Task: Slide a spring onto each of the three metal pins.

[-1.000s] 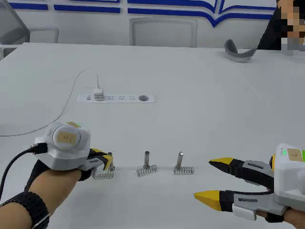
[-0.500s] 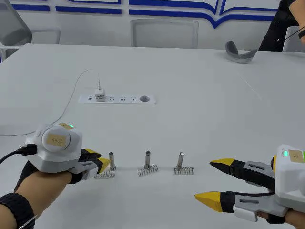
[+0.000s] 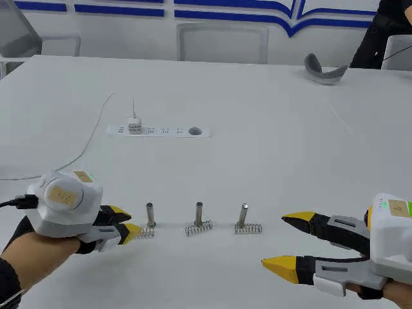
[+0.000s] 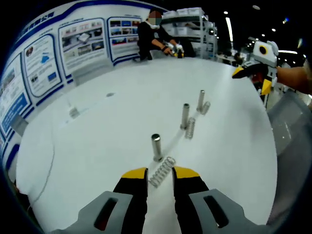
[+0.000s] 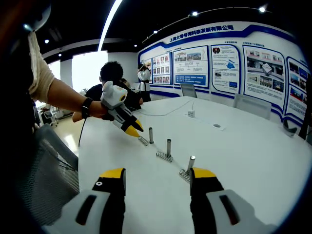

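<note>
Three short metal pins stand upright in a row on the white table: left pin [image 3: 150,214], middle pin [image 3: 199,212], right pin [image 3: 243,214]. A small spring lies flat at the foot of each: left spring [image 3: 145,232], middle spring [image 3: 198,227], right spring [image 3: 248,228]. My left gripper [image 3: 127,220] sits low at the left spring. In the left gripper view its yellow tips [image 4: 160,172] stand slightly apart, with the near end of that spring [image 4: 162,171] lying between them. My right gripper [image 3: 288,241] hovers wide open to the right of the row, holding nothing [image 5: 158,175].
A white power strip [image 3: 158,132] with a plug and a cable lies further back on the table. A grey curved object [image 3: 322,69] rests at the far right. A chair [image 3: 222,42] stands behind the table, and a person is at the far right corner.
My left gripper has drawn back to the left, away from the left pin, uncovering the pin and its spring. The spring still lies on the table. The right gripper has held still.
</note>
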Available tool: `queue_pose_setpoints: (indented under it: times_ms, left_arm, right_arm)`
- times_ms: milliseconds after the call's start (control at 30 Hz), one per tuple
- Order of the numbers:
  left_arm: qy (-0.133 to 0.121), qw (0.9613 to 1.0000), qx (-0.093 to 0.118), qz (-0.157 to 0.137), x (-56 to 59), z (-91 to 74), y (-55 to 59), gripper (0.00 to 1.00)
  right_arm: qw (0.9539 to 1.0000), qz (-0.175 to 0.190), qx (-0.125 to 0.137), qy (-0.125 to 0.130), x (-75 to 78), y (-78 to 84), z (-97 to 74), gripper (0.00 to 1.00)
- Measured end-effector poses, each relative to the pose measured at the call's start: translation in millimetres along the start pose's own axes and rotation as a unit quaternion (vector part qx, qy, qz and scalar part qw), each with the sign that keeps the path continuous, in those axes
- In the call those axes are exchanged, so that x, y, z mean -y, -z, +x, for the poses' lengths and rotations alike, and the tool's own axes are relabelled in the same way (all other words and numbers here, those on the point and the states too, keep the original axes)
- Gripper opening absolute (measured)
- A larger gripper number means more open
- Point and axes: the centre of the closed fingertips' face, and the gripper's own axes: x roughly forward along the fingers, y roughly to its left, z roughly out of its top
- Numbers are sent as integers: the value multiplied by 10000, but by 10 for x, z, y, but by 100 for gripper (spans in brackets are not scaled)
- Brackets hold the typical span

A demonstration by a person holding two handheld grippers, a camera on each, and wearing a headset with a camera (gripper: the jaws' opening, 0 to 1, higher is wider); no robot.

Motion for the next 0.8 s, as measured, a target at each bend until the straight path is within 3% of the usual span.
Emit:
queue_pose_setpoints:
  times_ms: [133, 433, 800]
  left_arm:
    - [74, 9997, -153, 201, 10, 31, 77, 20]
    - [165, 9991, -239, 311, -51, 89, 103, 20]
    - [323, 9969, -469, 544, 17, 166, 168, 18]
  right_arm:
    - [10000, 12, -14, 13, 0, 5, -1, 54]
    - [10000, 37, -35, 28, -1, 17, -6, 54]
    - [10000, 55, -43, 25, -8, 28, -9, 54]
